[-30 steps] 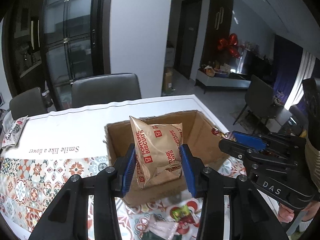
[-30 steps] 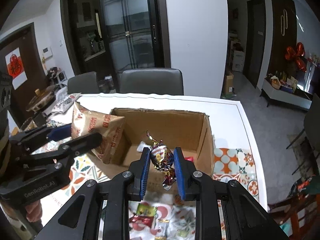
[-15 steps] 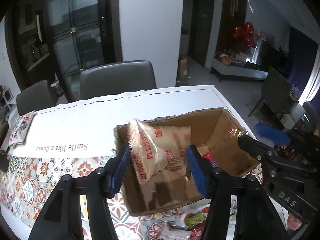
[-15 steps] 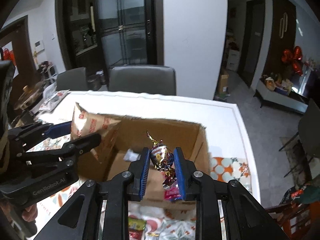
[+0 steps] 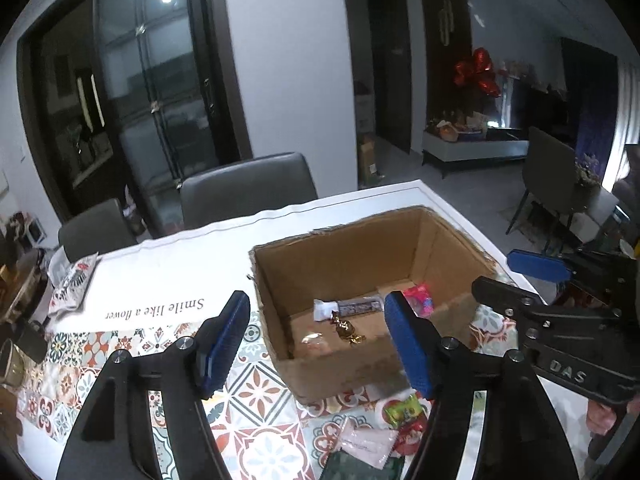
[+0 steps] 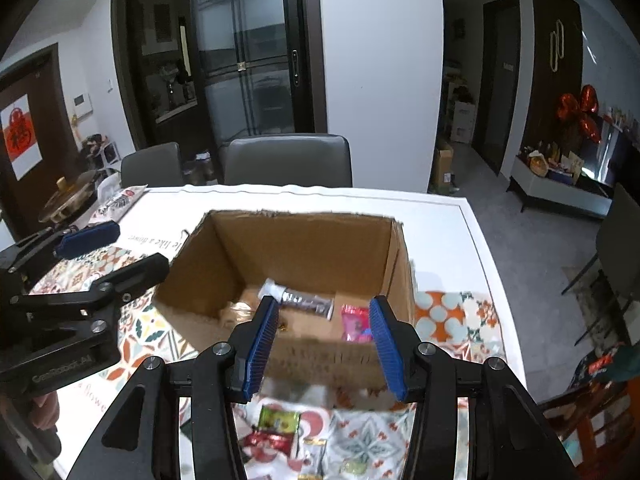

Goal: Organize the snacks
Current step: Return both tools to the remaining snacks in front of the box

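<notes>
An open cardboard box (image 5: 348,256) (image 6: 224,256) stands on the table. Inside lie a silver bar wrapper (image 5: 352,307) (image 6: 298,300), a pink packet (image 5: 418,298) (image 6: 355,322) and a gold wrapped candy (image 5: 346,330). A tan biscuit bag (image 6: 236,312) shows blurred at the box's near left inner corner. My left gripper (image 5: 316,344) is open and empty above the box's near left corner. My right gripper (image 6: 322,348) is open and empty above the box's near wall. Loose snacks lie in front of the box: a green packet (image 5: 402,410) (image 6: 278,422) and red packets (image 6: 268,442).
The table has a patterned cloth (image 5: 100,360) and a white part (image 5: 180,264) with lettering. A snack bag (image 5: 72,280) lies at the far left. Grey chairs (image 5: 244,192) stand behind the table. The table's right edge (image 6: 480,260) drops to the floor.
Both grippers opened. The biscuit bag left my left gripper and the wrapped candy left my right gripper, both now in the box. Both grippers rose a little.
</notes>
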Motion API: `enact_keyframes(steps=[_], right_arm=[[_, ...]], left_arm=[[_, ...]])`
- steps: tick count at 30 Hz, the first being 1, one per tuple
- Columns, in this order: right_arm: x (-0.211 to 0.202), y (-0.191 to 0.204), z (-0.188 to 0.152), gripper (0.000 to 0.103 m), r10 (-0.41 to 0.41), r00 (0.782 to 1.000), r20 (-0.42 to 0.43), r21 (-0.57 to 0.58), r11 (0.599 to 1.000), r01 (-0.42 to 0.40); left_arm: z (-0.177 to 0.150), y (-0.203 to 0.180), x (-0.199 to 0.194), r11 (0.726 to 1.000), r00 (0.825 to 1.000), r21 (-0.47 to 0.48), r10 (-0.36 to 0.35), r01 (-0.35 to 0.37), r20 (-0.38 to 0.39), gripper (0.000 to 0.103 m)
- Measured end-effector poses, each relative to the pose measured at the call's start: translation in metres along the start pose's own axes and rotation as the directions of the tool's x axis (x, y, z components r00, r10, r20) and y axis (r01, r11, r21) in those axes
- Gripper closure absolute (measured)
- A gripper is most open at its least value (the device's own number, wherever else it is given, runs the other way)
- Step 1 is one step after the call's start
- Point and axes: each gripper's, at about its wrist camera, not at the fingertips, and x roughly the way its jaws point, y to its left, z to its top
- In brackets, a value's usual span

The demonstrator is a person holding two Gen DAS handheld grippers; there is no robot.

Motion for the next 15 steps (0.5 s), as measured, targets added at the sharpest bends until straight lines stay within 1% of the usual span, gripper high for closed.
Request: enact_keyframes(steps=[7,11,15], right_arm=[[-0.015,-0.006,-0.032,0.054,-0.004,1.000,-0.002,0.023,1.000,0.004],[-0.020,-0.005,-0.047,0.054,-0.004,1.000,0.000,0.025,1.000,0.004],[-0.020,-0.001,-0.062,0.054,0.008,1.000,0.000,0.031,1.000,-0.008]], left_arm=[[-0.022,-0.014,-0.018,1.000,0.999,0.025,-0.014,0.014,0.030,0.034],[-0.038,-0.017,-0.022,1.000,1.000,0.016,-0.018,0.018,0.024,0.034],[-0.058,-0.015,-0.021,1.000,0.999,-0.001,-0.032,0.032,-0.003,0.034]])
